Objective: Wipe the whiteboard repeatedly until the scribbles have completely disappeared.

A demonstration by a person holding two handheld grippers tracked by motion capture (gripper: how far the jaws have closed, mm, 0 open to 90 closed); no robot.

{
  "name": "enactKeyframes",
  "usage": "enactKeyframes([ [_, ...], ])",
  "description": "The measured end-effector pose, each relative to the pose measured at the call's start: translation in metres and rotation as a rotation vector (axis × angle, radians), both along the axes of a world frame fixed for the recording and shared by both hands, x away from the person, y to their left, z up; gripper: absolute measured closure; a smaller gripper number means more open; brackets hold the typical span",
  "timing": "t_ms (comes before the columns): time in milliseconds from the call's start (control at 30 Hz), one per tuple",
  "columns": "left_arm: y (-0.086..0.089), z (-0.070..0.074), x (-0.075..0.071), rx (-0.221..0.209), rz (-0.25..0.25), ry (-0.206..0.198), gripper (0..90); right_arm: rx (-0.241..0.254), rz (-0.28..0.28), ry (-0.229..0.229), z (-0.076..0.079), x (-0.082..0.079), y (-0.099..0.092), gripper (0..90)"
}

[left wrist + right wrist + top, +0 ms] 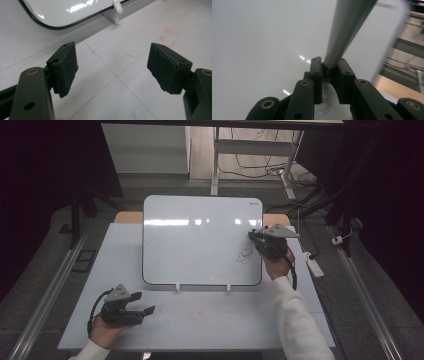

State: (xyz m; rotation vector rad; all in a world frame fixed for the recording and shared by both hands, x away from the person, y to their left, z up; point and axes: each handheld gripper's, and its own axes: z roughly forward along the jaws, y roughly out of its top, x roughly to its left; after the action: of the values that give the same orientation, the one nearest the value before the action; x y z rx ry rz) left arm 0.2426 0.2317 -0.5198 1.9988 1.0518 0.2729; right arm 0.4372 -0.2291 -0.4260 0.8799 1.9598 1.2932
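A grey marker, slim and tapering, stands clamped between the right gripper's jaws, pointing at the whiteboard. The whiteboard is white with a dark rim, propped tilted on the table; a dark scribble marks its lower right.

Grey marker blurred, top cut off; whiteboard edge blurred.

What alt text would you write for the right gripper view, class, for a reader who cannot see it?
The right tongs are shut on a grey marker that slants up and away over a white whiteboard. The board's dark rounded edge curves at the right, with a wooden table edge beyond it.
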Motion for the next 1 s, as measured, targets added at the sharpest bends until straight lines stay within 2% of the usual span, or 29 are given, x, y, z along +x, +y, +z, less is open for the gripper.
enactKeyframes([
  [100, 0.0, 0.0, 0.0, -0.001, -0.002, -0.001, 24.7, -0.013, 0.017, 0.016, -0.003, -0.004, -0.003, 77.5],
  [133, 0.0, 0.0, 0.001, -0.002, -0.002, 0.001, 24.7, -0.061, 0.073, 0.035, -0.009, -0.012, -0.001, 77.5],
  [167, 0.0, 0.0, 0.001, -0.002, -0.002, 0.001, 24.7, -0.061, 0.073, 0.035, -0.009, -0.012, -0.001, 77.5],
  [200, 0.0, 0.0, 0.001, -0.001, -0.001, 0.001, 24.6, -0.084, 0.085, 0.035, -0.01, -0.014, -0.004, 77.5],
  [267, -0.001, 0.0, 0.001, 0.002, -0.003, 0.001, 24.7, -0.035, 0.026, 0.025, -0.006, -0.011, -0.013, 77.5],
  [300, -0.001, 0.0, 0.0, 0.003, -0.003, 0.0, 24.7, -0.035, 0.026, 0.025, -0.006, -0.011, -0.013, 77.5],
  [333, -0.001, 0.0, 0.0, 0.003, -0.003, -0.001, 24.6, -0.007, 0.022, 0.032, -0.006, -0.009, -0.016, 77.5],
  [400, -0.001, 0.001, 0.0, 0.0, -0.003, -0.005, 24.7, -0.082, 0.099, 0.054, -0.014, -0.019, -0.004, 77.5],
  [433, -0.001, 0.001, 0.0, 0.0, -0.002, -0.003, 24.7, -0.121, 0.132, 0.05, -0.017, -0.023, 0.002, 77.5],
  [467, -0.001, 0.001, 0.001, 0.001, -0.001, -0.002, 24.6, -0.159, 0.131, 0.028, -0.018, -0.026, 0.006, 77.5],
  [500, -0.001, 0.0, 0.002, 0.003, 0.0, 0.001, 24.6, -0.151, 0.123, 0.025, -0.016, -0.023, 0.005, 77.5],
  [533, -0.002, 0.0, 0.002, 0.007, 0.0, 0.002, 24.6, -0.103, 0.088, 0.024, -0.013, -0.019, 0.001, 77.5],
  [567, -0.003, 0.0, 0.001, 0.011, -0.003, 0.001, 24.6, -0.103, 0.088, 0.024, -0.013, -0.019, 0.001, 77.5],
  [600, -0.003, 0.0, 0.001, 0.014, -0.005, -0.003, 24.6, -0.026, 0.033, 0.021, -0.007, -0.009, -0.01, 77.5],
  [700, -0.002, 0.001, -0.001, 0.007, -0.006, -0.008, 24.6, -0.02, 0.03, 0.027, -0.006, -0.007, -0.01, 77.5],
  [733, -0.001, 0.001, 0.0, 0.004, -0.004, -0.007, 24.7, -0.074, 0.085, 0.04, -0.009, -0.014, -0.003, 77.5],
  [767, -0.001, 0.001, 0.0, 0.004, -0.004, -0.007, 24.7, -0.074, 0.085, 0.04, -0.009, -0.014, -0.003, 77.5],
  [800, -0.001, 0.001, 0.001, 0.004, -0.005, -0.005, 24.7, -0.137, 0.141, 0.052, -0.016, -0.023, 0.003, 77.5],
  [833, -0.001, 0.0, 0.001, 0.006, -0.006, -0.004, 24.7, -0.154, 0.139, 0.042, -0.017, -0.024, 0.003, 77.5],
  [900, -0.002, 0.0, 0.001, 0.009, -0.008, -0.003, 24.7, -0.142, 0.13, 0.045, -0.016, -0.023, 0.001, 77.5],
  [933, -0.003, 0.0, 0.001, 0.011, -0.01, -0.004, 24.7, -0.07, 0.058, 0.036, -0.011, -0.017, -0.01, 77.5],
  [1000, -0.003, 0.001, 0.0, 0.01, -0.012, -0.007, 24.7, -0.051, 0.04, 0.038, -0.01, -0.015, -0.015, 77.5],
])
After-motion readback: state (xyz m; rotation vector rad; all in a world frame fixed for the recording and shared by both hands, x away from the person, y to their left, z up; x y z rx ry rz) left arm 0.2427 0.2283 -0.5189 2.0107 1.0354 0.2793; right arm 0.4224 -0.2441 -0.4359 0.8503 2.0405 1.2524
